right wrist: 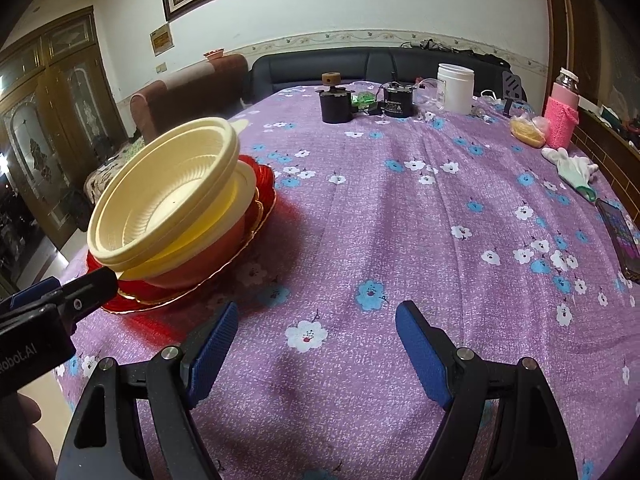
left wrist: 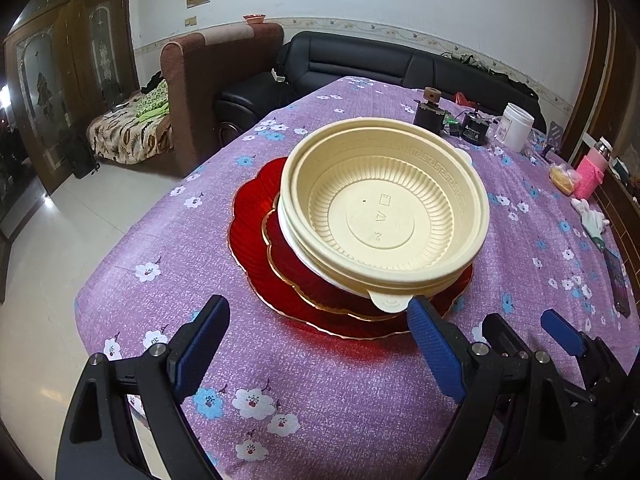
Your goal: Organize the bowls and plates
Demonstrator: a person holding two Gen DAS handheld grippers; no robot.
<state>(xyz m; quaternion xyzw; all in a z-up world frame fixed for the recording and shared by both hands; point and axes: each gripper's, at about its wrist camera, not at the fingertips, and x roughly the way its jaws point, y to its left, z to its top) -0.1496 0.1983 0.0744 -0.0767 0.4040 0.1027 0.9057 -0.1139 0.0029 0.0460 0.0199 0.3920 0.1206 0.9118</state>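
Observation:
Two cream plastic bowls sit nested and tilted on two stacked red scalloped plates on the purple flowered tablecloth. My left gripper is open, just in front of the stack, its right finger close under the lower bowl's tab. In the right wrist view the bowls and red plates are at the left, with the left gripper's finger beside the plate rim. My right gripper is open and empty over bare cloth, to the right of the stack.
At the table's far end stand a black holder, a black device, a white jar and a pink-sleeved bottle. A white glove and a phone lie at the right edge. Sofas stand behind.

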